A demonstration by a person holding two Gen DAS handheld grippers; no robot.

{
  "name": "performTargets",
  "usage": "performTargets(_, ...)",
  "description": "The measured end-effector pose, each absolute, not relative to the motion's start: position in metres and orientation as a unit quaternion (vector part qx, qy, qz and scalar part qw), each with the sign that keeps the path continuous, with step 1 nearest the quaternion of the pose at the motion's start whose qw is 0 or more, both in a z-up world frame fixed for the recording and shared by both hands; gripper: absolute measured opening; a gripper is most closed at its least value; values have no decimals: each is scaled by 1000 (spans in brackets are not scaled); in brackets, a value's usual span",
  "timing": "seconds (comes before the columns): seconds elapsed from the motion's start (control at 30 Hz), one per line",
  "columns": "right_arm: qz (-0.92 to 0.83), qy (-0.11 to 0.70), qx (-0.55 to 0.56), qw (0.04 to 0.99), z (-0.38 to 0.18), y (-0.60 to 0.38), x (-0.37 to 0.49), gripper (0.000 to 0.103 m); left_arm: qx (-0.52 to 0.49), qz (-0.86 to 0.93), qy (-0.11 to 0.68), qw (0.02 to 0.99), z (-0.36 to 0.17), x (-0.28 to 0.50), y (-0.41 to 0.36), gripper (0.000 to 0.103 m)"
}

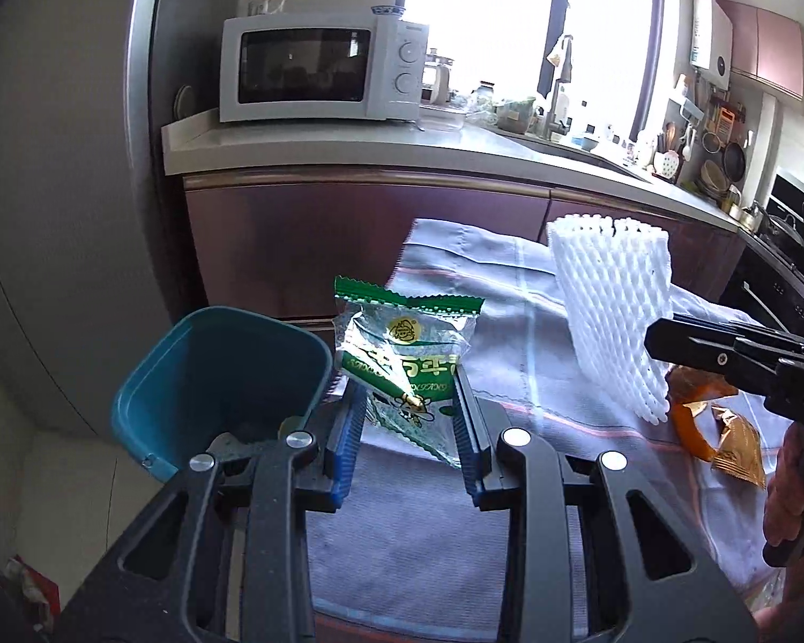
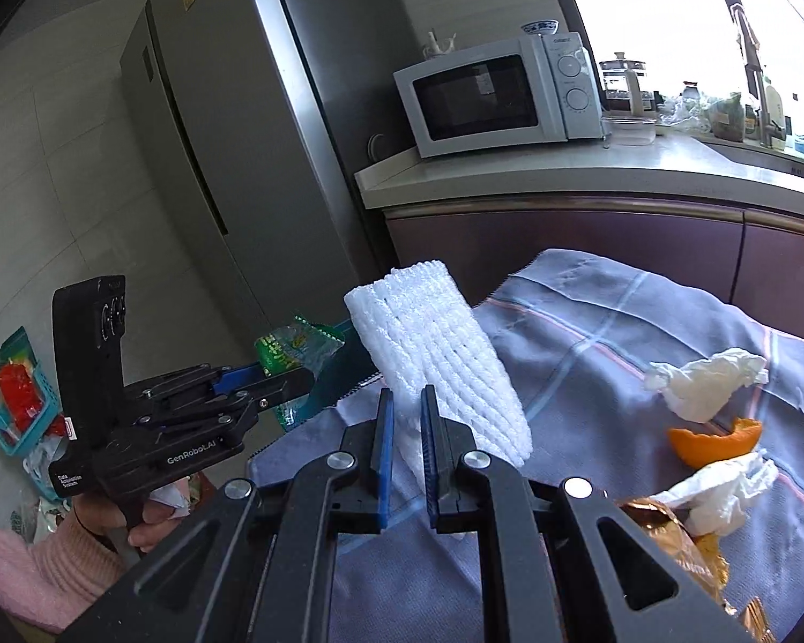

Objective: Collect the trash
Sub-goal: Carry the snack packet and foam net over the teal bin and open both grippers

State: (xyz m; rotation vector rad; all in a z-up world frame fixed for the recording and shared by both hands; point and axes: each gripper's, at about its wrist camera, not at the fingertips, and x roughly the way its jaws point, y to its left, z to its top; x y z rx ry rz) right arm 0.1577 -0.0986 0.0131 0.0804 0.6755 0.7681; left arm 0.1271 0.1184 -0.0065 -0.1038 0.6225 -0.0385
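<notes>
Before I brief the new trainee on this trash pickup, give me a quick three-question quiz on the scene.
1. True or false: the left gripper holds a green wrapper.
2. What does the right gripper pinch? A) tissue B) white foam net C) orange peel
3. Which side of the left gripper is the teal bin on, in its wrist view?

Key: 1 true; 2 B; 3 left.

a white microwave [image 1: 321,75] sits on a pale countertop [image 2: 563,174] over purple cabinets [image 1: 359,246], beside a grey fridge [image 2: 241,150] and bright window [image 1: 482,16].
</notes>
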Motion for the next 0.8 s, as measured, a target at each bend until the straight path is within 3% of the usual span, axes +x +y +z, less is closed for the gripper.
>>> performTargets(0.5, 460, 321, 44, 827, 31, -26, 183, 8, -81, 51, 316, 944, -19, 137, 195, 31)
performTargets(0.8, 503, 360, 45, 784, 11, 43, 218, 8, -103, 78, 341, 931, -46, 154, 231, 32)
